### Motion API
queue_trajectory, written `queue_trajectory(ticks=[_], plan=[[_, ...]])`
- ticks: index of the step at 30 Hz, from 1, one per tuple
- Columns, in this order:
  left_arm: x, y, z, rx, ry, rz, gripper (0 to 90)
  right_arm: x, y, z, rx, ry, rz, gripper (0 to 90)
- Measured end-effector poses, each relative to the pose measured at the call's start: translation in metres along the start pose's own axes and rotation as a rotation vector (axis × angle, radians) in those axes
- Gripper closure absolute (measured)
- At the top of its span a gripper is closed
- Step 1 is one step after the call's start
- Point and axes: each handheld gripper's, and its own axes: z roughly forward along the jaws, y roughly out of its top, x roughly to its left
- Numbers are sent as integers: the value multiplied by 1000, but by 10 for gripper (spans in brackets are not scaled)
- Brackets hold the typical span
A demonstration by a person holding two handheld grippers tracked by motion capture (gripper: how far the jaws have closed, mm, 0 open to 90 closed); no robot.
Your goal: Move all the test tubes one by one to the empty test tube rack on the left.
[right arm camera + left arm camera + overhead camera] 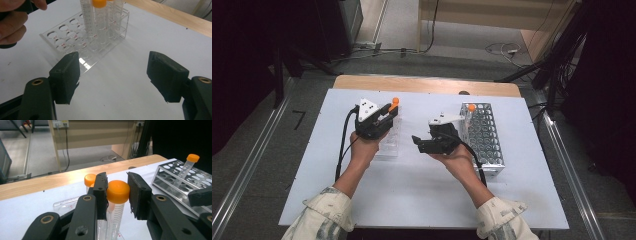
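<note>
My left gripper is shut on the orange cap of a clear graduated tube, which stands upright over the far end of a clear plastic rack. A second orange-capped tube stands just behind it. In the high view the left gripper sits over that rack, with the orange cap at its tip. My right gripper is open with nothing between its jaws, low over the white mat and facing the clear rack and its tubes. In the high view the right gripper points left.
A metal rack with several holes stands at the right and holds one orange-capped tube at its far end. The white mat covers a wooden table. The person's left hand appears at the upper left of the right gripper view.
</note>
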Motion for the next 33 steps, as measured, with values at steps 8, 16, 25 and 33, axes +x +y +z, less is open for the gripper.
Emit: queue_trajectory(ticks=[8, 16, 25, 33], plan=[[-3, -10, 3, 17, 15, 10, 695, -1, 0, -2, -6, 1, 4, 255], [-3, -16, 5, 31, 19, 15, 653, -2, 0, -2, -8, 0, 7, 255], [-5, -12, 0, 8, 36, -3, 350, -6, 0, -6, -31, -26, 14, 272], [-7, -8, -6, -25, 54, -8, 223, -30, -1, -17, -70, -143, 50, 287]])
